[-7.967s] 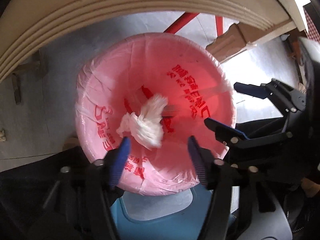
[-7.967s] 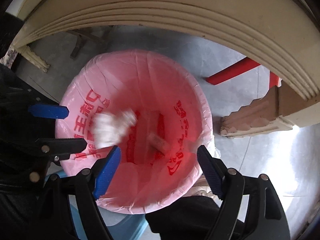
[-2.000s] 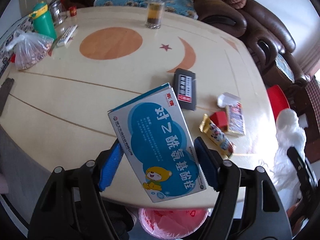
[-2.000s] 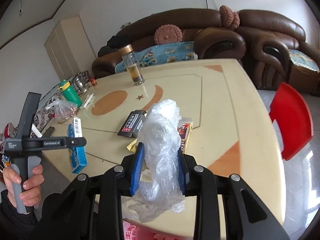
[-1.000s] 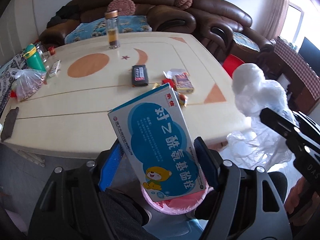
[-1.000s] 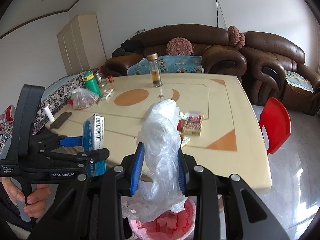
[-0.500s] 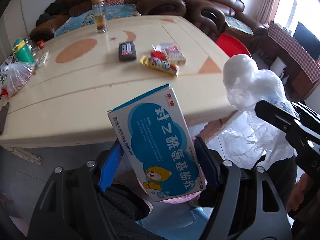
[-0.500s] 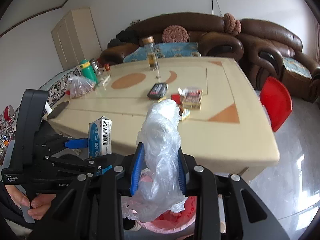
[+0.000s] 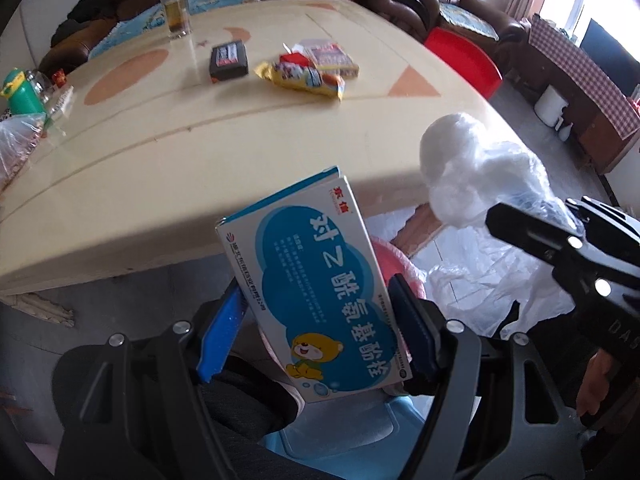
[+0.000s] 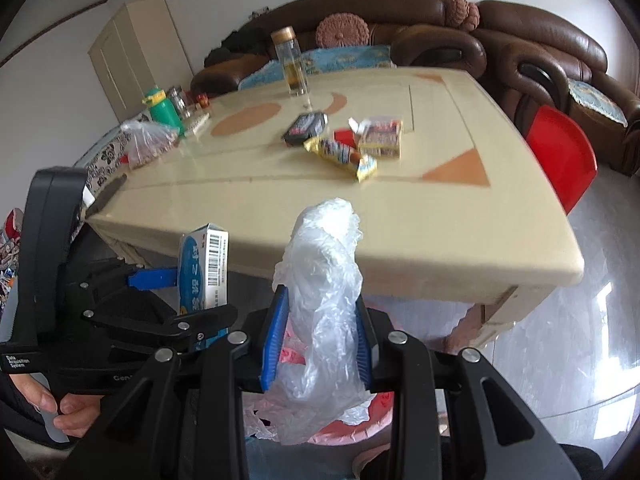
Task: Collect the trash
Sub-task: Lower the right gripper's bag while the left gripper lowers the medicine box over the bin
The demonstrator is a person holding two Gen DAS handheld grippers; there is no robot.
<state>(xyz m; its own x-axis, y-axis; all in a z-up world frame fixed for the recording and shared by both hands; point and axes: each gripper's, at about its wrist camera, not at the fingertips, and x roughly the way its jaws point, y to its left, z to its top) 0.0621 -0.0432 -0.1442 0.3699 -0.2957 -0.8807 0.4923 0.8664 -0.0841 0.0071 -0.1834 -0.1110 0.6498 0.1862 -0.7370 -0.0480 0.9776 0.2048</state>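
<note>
Left gripper (image 9: 316, 330) clamps a blue-and-white cardboard medicine box (image 9: 320, 280); right gripper (image 10: 318, 330) pinches a crumpled clear plastic bag (image 10: 322, 288) above what seems the pink-lined bin (image 10: 352, 420); wrappers (image 10: 340, 154) remain on the cream table (image 10: 400, 216)

You see a cream table (image 10: 400, 220) inlaid with orange shapes. Your left gripper (image 9: 316, 320), black with blue pads, shows a white-and-blue box (image 9: 320, 292) bearing a yellow cartoon bear. Your right gripper (image 10: 318, 328) shows a translucent white plastic bag (image 10: 324, 300). Below sits a pink-lined bin (image 10: 348, 424); nearby, a red chair (image 10: 560, 156), brown sofa (image 10: 540, 40).
</note>
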